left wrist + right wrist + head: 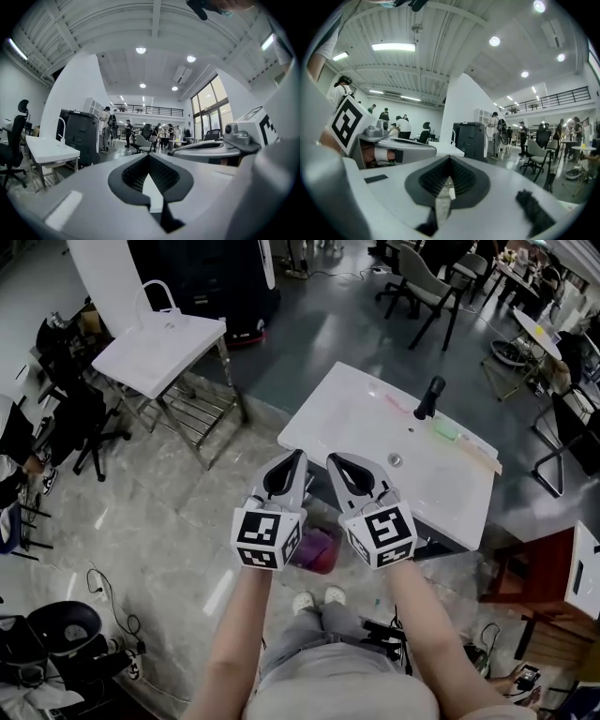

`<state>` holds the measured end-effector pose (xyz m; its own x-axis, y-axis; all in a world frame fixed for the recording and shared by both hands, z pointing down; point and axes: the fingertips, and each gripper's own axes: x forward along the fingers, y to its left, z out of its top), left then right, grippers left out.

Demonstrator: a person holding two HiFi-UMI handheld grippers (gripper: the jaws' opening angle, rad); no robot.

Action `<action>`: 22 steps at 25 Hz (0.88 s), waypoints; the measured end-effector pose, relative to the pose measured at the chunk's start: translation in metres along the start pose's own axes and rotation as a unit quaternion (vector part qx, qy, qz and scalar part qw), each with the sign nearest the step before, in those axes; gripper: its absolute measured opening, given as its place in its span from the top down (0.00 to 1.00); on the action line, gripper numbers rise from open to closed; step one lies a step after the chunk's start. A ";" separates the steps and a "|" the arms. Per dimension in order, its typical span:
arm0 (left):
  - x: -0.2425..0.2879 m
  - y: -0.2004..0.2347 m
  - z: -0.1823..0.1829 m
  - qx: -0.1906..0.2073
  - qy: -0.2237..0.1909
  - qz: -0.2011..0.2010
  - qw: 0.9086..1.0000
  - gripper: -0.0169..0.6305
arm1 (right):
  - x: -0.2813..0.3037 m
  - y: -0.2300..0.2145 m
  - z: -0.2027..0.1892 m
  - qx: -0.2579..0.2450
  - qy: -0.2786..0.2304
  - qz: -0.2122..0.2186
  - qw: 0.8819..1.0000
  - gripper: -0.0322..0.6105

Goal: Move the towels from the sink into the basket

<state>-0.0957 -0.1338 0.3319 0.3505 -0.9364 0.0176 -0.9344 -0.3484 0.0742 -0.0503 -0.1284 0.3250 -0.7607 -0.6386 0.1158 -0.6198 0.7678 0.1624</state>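
The white sink (361,432) stands in front of me with a black faucet (430,397), a drain (395,460) and a small green item (446,430) on its ledge. I see no towel in its basin. Below its near edge lies a pink and purple bundle (317,549). The grippers partly hide it, and I cannot tell basket from towels. Both grippers are held side by side, pointing level over the sink's near edge. My left gripper (296,457) (149,157) is shut with nothing in it. My right gripper (334,461) (450,159) is shut too, holding nothing.
A second white sink top (159,352) on a metal stand is at the far left, with black chairs (80,418) beside it. A wooden cabinet (553,601) stands at the right. My white shoes (319,598) are on the marble floor, and cables (103,596) lie at the lower left.
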 end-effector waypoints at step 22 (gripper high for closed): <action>-0.005 -0.101 0.051 -0.004 -0.044 -0.054 0.998 0.96 | -0.109 -0.029 0.050 0.012 -0.040 -0.097 0.994 0.93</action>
<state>-0.0065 -0.0958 0.2739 0.4423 -0.8934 -0.0785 -0.8905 -0.4479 0.0794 0.0411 -0.0787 0.2589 -0.6381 -0.7699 0.0062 -0.7606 0.6317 0.1497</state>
